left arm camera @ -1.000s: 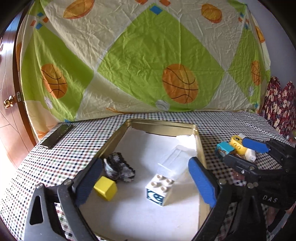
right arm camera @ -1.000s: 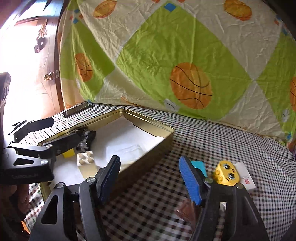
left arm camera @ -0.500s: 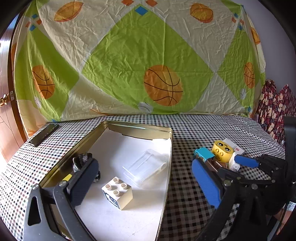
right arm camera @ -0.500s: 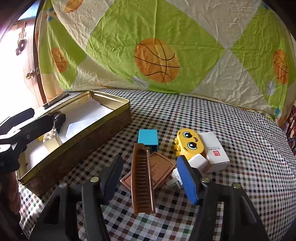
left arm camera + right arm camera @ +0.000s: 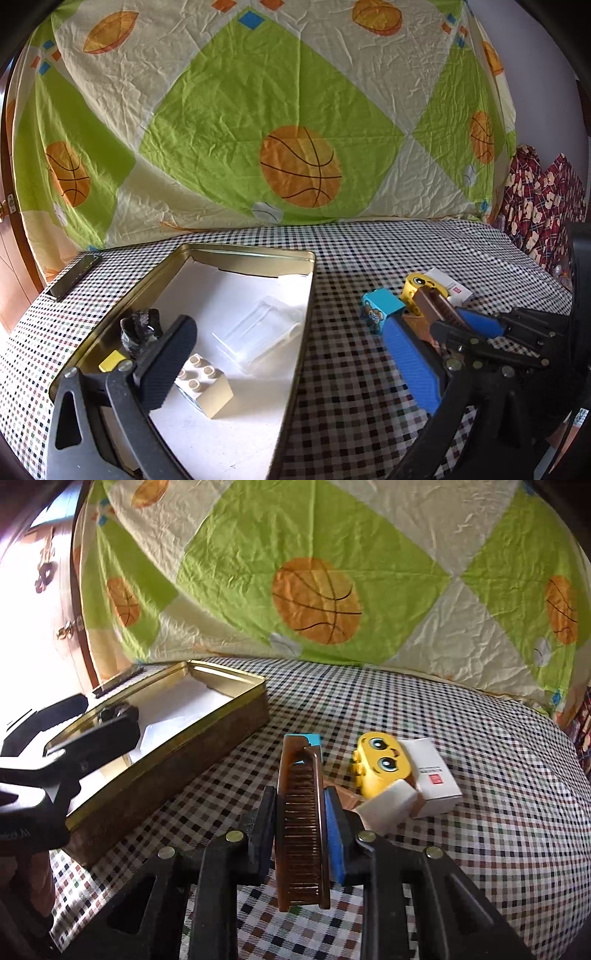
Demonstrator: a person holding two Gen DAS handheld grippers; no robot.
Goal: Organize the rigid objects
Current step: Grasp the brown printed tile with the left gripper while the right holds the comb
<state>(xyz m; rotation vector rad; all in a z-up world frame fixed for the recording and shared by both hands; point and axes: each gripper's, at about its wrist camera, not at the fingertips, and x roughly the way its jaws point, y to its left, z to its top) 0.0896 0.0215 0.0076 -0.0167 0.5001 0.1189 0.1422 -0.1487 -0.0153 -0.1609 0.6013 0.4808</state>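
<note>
My right fingers (image 5: 300, 827) clamp the comb (image 5: 302, 812) — long axis along them, just over the desk (image 5: 480, 849). Tin (image 5: 177, 760) lies left, nearer my left fingers (image 5: 288, 363) — released, empty.

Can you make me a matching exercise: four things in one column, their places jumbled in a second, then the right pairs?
1. brown comb
2. cream stud brick
3. yellow face block
4. dark flat bar

A. inside the gold tin
B. on the cloth beyond the tin's far left corner
C. clamped in the right gripper
D. against the white box

Pairs: 1-C, 2-A, 3-D, 4-B
</note>
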